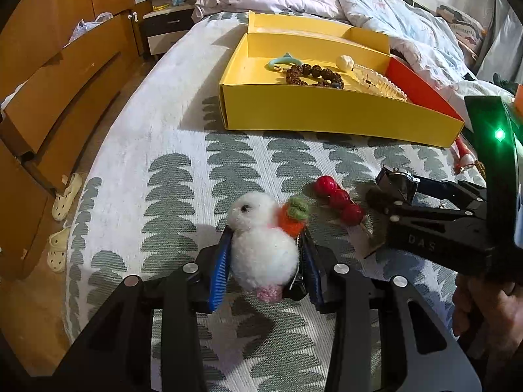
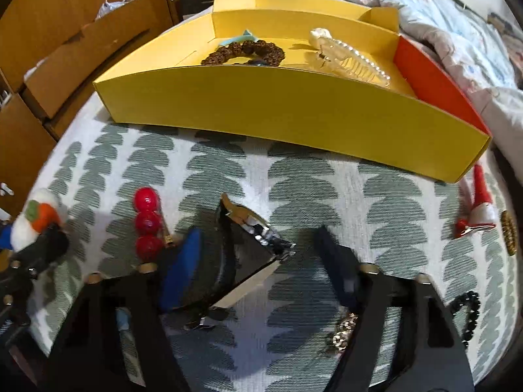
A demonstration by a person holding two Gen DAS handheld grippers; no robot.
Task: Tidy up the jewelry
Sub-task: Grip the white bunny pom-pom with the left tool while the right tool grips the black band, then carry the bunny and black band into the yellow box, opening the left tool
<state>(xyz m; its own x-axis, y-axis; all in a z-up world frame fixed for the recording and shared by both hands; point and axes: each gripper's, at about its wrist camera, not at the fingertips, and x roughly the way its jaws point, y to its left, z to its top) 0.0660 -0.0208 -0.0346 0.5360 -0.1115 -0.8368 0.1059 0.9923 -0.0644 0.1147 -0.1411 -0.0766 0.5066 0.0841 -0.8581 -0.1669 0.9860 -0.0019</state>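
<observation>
My left gripper [image 1: 266,254] is shut on a white fluffy bird charm [image 1: 261,248] with an orange carrot; it also shows in the right wrist view [image 2: 36,219]. My right gripper [image 2: 258,245] is open, its fingers [image 2: 183,264] on either side of a black and silver watch on a card [image 2: 248,248] lying on the bed. In the left wrist view the right gripper [image 1: 397,192] is at the watch [image 1: 395,179]. A red bead hair clip [image 1: 340,199] lies between the two grippers. The yellow box [image 1: 327,111] holds a brown bead bracelet [image 1: 313,75], a teal ring and a pearl clip [image 1: 376,78].
A red and white clip [image 2: 477,215], a gold bead piece [image 2: 508,232], a black bead bracelet [image 2: 467,307] and a gold chain [image 2: 343,330] lie on the patterned bedspread at the right. Rumpled bedding lies behind the box. Wooden cabinets stand left of the bed.
</observation>
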